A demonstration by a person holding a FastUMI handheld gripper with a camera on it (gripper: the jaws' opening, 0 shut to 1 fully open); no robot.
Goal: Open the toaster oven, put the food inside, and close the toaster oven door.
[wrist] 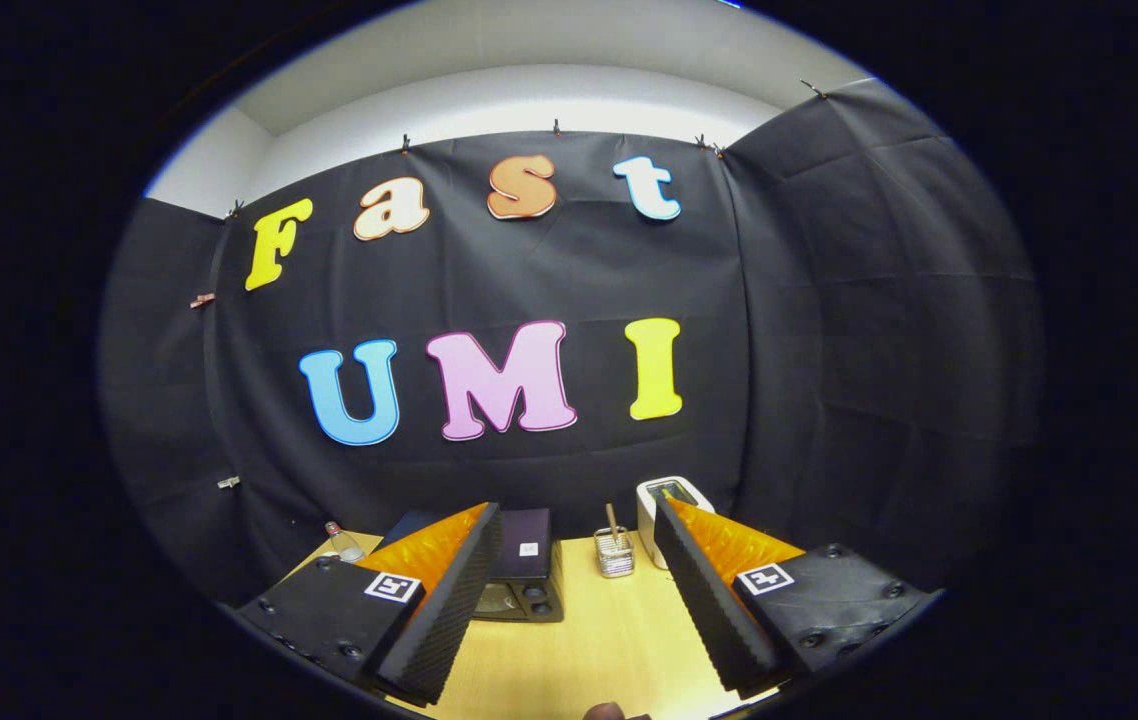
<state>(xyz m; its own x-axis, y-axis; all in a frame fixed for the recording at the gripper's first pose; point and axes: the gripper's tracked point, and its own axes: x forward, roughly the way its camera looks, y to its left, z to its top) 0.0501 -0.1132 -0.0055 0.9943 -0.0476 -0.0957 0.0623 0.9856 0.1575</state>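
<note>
— Black cloth hangs all round the booth, with a pale wall above it, and a light wooden desk (619, 630) sits in front. What can you see on it from where you stand?

— Mostly the gripper (577, 600). Its two fingers are spread wide apart, released, with nothing between them but bare desk.

— And the toaster oven?

— The toaster oven (527, 575) stands at the back of the desk, close to the cloth, beyond the fingers. It sits just inside the left finger (444, 610), which covers its left part. It is well apart from the right finger (719, 610).

— How does it look?

— Dark, boxy, with a flat top that carries a small pale sticker. On the front I can make out two round knobs, one above the other, at the right side. The door looks closed, though I can see only a strip of it beside the finger.

— Anything else back there?

— A small wire basket (615, 553) with a stick standing in it, between the fingers and to the right of the oven. Behind it a white appliance (664, 500), half hidden by the right finger's tip. By the left finger's outer side lies a small clear bottle (343, 545).

— And the food?

— Something small and brownish (609, 712) pokes up at the near edge of the desk, cut off; I cannot tell what it is.
</note>
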